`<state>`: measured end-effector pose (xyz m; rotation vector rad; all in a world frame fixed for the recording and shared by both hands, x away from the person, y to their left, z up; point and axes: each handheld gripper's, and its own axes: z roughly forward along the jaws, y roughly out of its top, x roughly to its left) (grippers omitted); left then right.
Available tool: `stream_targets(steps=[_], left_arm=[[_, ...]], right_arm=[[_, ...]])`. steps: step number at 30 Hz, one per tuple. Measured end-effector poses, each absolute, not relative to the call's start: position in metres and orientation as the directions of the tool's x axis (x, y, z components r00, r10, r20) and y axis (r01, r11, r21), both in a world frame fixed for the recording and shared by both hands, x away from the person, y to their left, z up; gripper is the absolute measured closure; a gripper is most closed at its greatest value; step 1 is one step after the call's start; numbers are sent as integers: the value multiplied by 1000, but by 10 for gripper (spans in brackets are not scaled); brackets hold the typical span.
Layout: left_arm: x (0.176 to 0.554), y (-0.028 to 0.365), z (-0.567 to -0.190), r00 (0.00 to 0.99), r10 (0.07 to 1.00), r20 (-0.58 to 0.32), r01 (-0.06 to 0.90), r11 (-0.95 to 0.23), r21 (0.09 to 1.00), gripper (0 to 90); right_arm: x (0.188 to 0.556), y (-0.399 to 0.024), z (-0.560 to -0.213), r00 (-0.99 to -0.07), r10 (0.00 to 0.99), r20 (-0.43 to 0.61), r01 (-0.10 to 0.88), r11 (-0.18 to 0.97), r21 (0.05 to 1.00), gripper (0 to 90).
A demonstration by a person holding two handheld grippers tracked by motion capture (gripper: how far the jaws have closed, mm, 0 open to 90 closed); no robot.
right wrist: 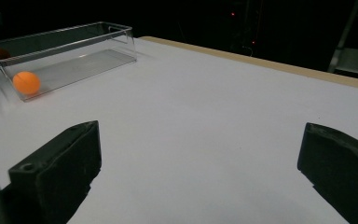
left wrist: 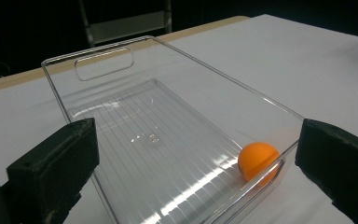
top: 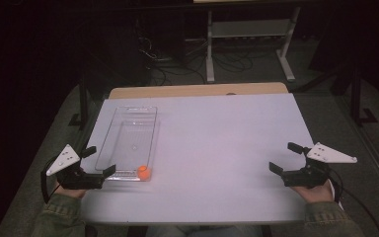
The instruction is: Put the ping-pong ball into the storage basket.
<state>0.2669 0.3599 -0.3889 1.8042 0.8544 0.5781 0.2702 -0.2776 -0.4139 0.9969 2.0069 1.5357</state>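
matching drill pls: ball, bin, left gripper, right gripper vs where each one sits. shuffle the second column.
Things:
1. orange ball
2. clear bin
3. left gripper
4. right gripper

Places or states:
A. open, over bare table near the right edge
B. lying lengthwise on the left part of the table
C. inside the bin, in its near corner
D. open, at the near end of the bin

Pairs: 1-C, 2-B, 3-D, 4-A
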Motion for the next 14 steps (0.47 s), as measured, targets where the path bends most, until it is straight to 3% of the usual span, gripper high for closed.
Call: stream_targets(steps=[14], left_arm=[[263, 360, -392, 618, 786, -8, 268, -201, 942, 0]], right_arm=[[270, -278, -414, -657, 748, 93, 286, 133, 949, 0]])
